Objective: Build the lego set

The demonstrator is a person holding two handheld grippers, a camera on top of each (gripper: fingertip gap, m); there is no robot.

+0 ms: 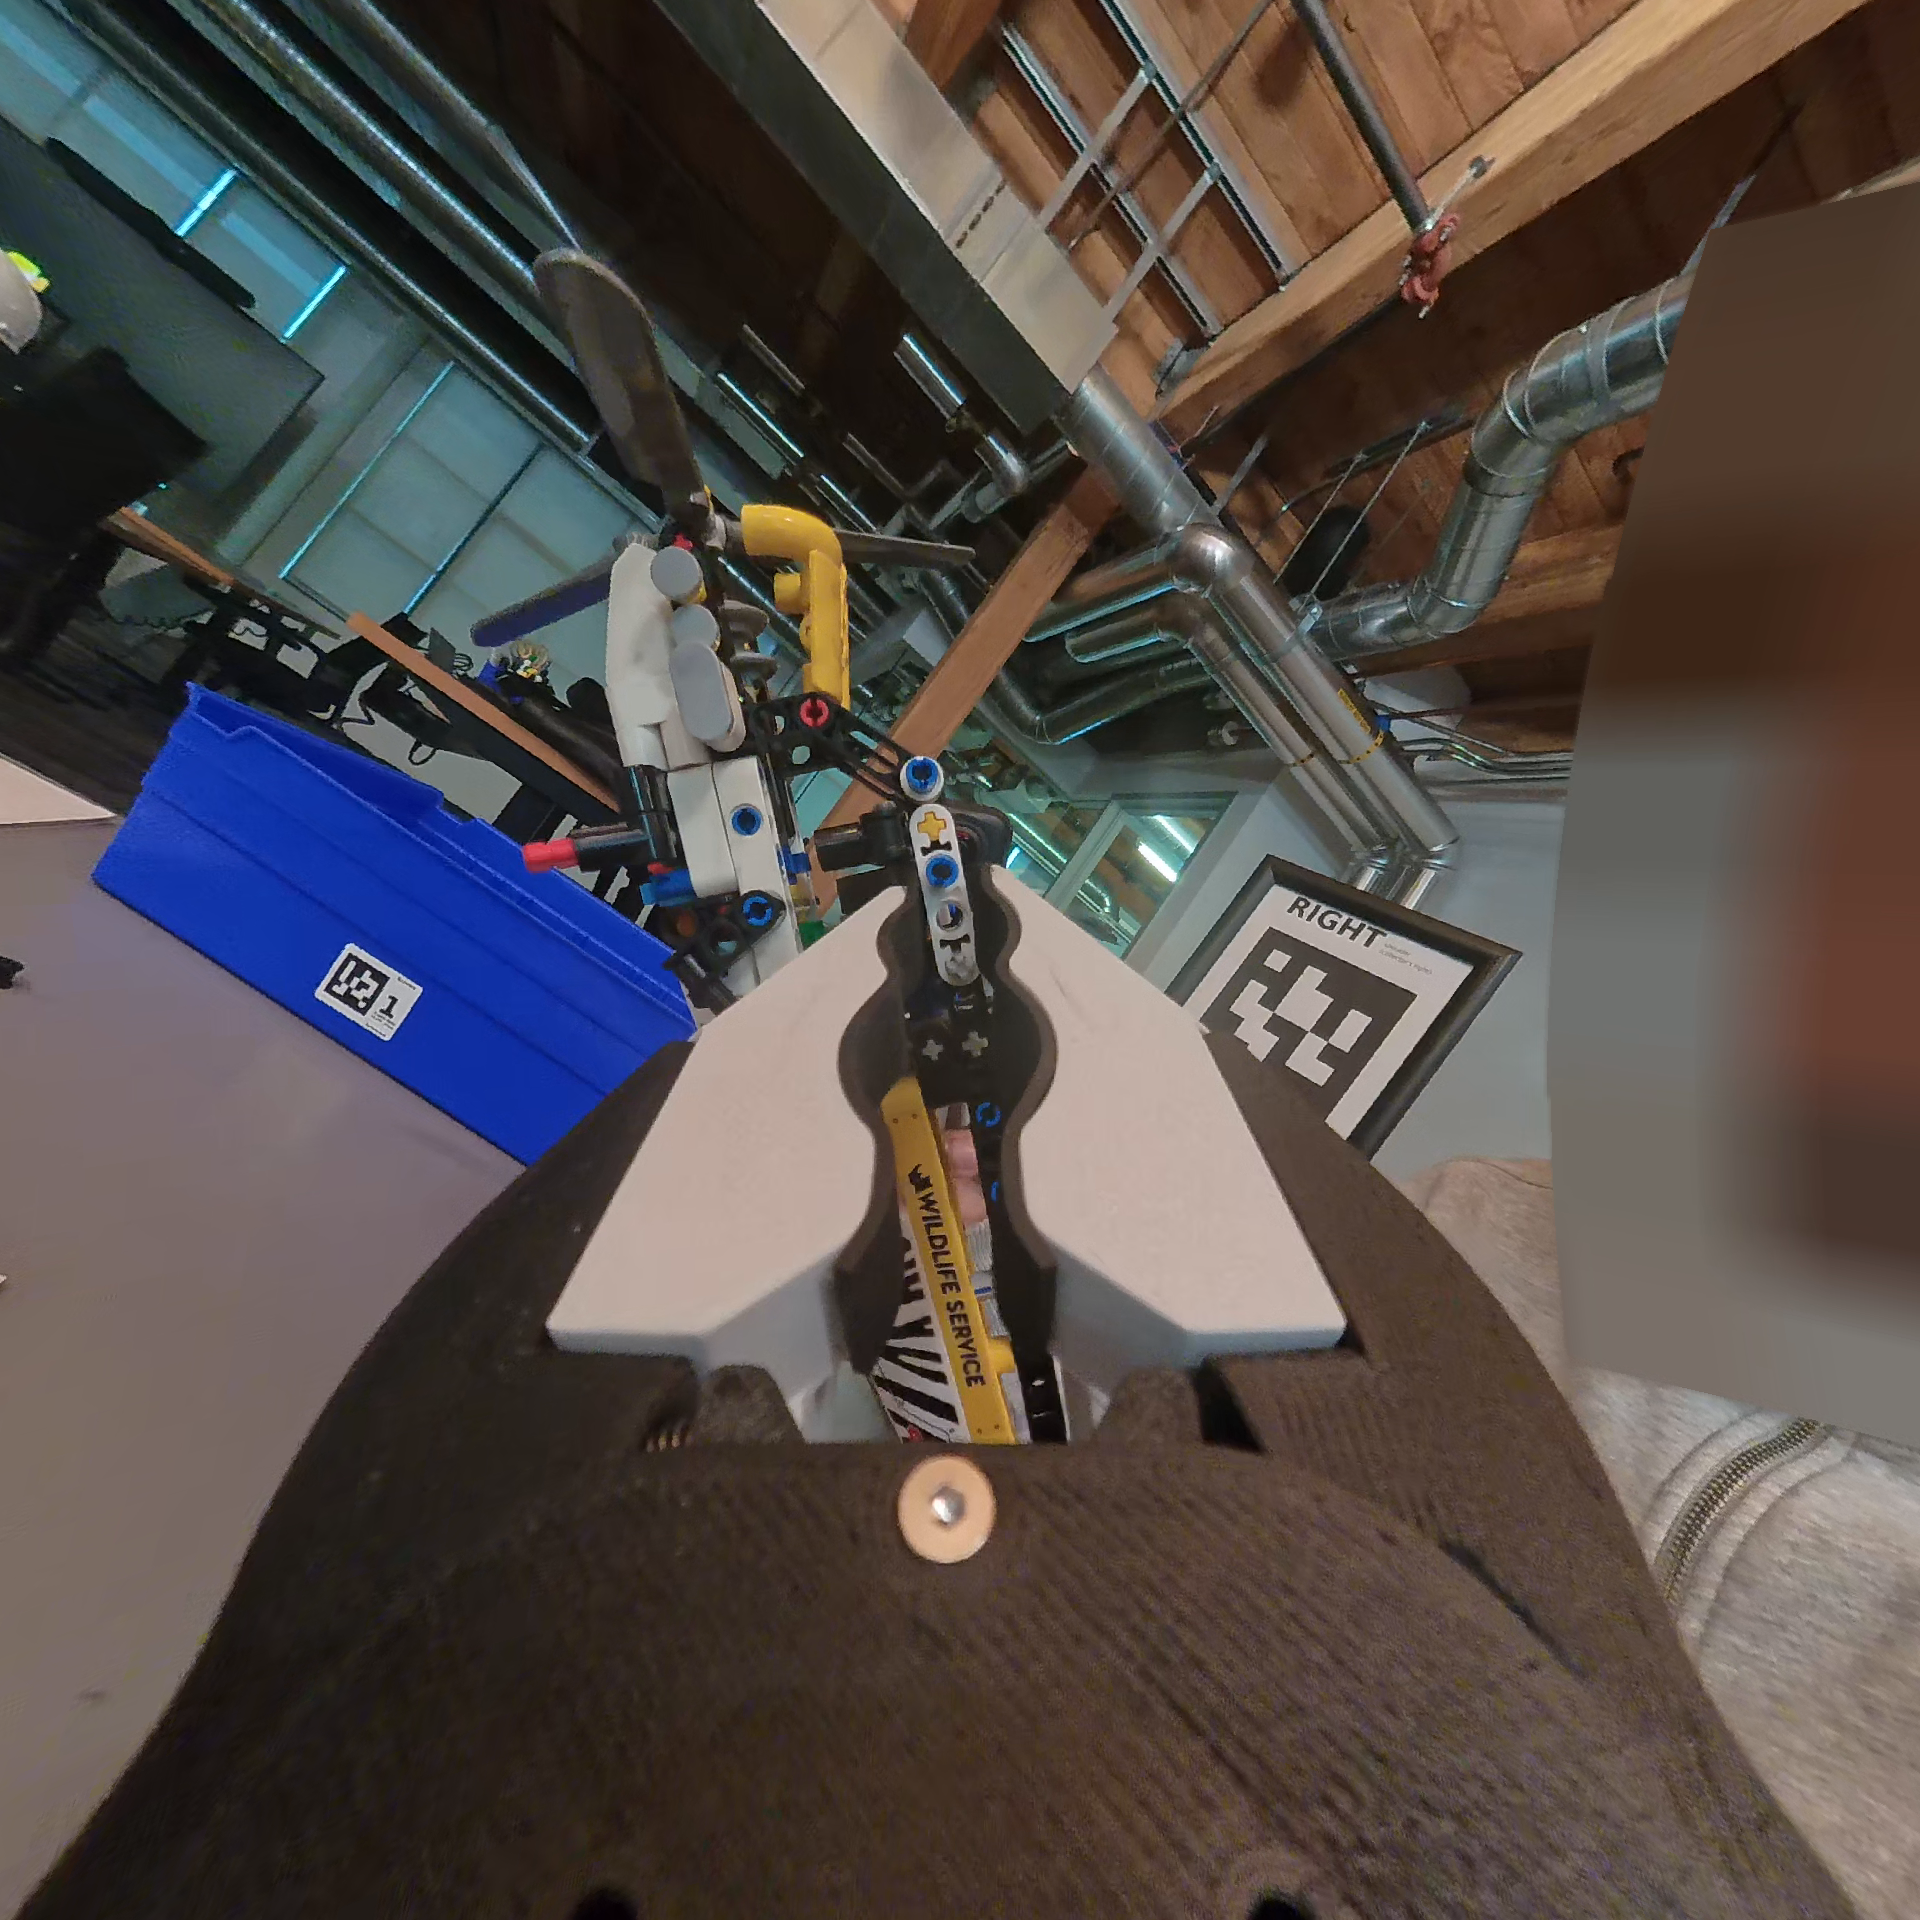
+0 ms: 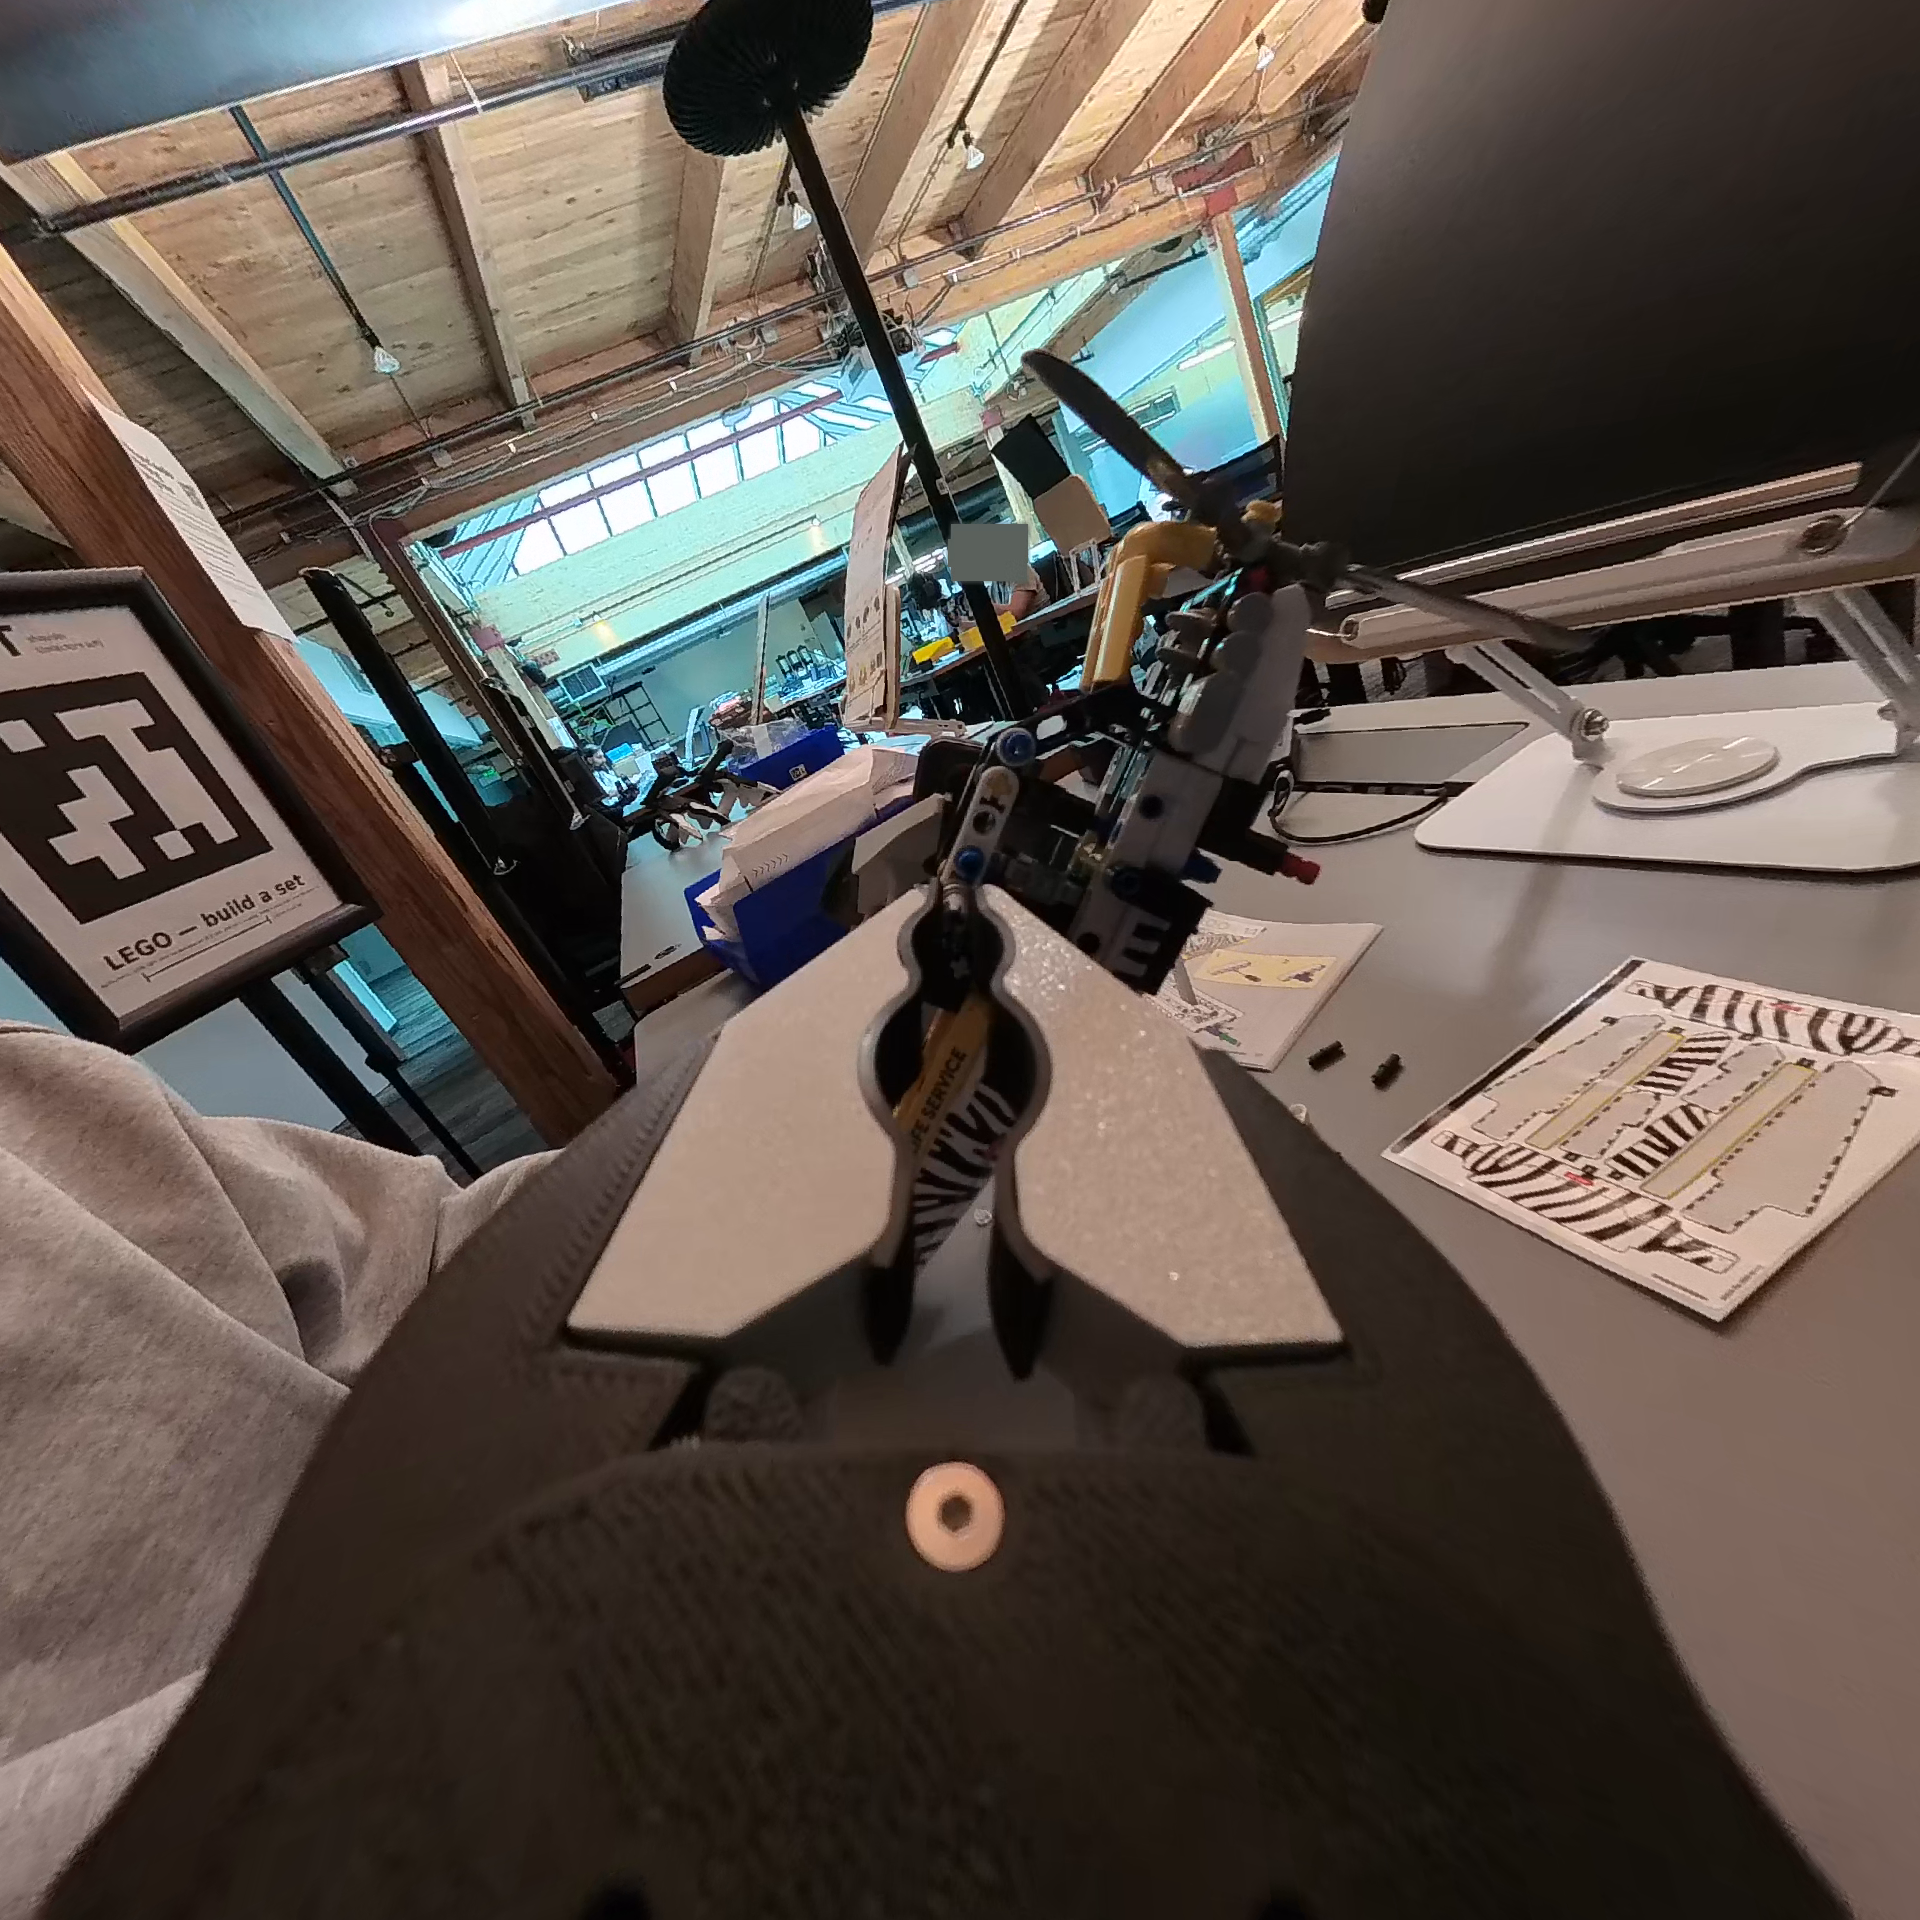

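Note:
The Lego helicopter model (image 1: 717, 821) has a white body, a yellow curved beam and dark rotor blades (image 1: 613, 384). It is held up in the air, above the grey table (image 1: 156, 1247). My left gripper (image 1: 951, 935) is shut on the model's tail end, with a yellow and zebra-striped panel (image 1: 940, 1247) between its jaws. In the right wrist view the model (image 2: 1195, 727) stretches forward and to the right. My right gripper (image 2: 951, 904) is shut on the same zebra-striped panel (image 2: 961, 1132). The jaws hide most of the panel.
A blue bin (image 1: 343, 894) and a framed marker sign (image 1: 1340, 997) stand behind the model. On the table lie a zebra sticker sheet (image 2: 1673, 1132), an instruction booklet (image 2: 1268, 977) and two small black pins (image 2: 1351, 1062). A monitor stand (image 2: 1683, 790) is at the right. A grey sleeve (image 2: 156, 1247) is at the left. Some 5 cm of space lies between my two pairs of fingers.

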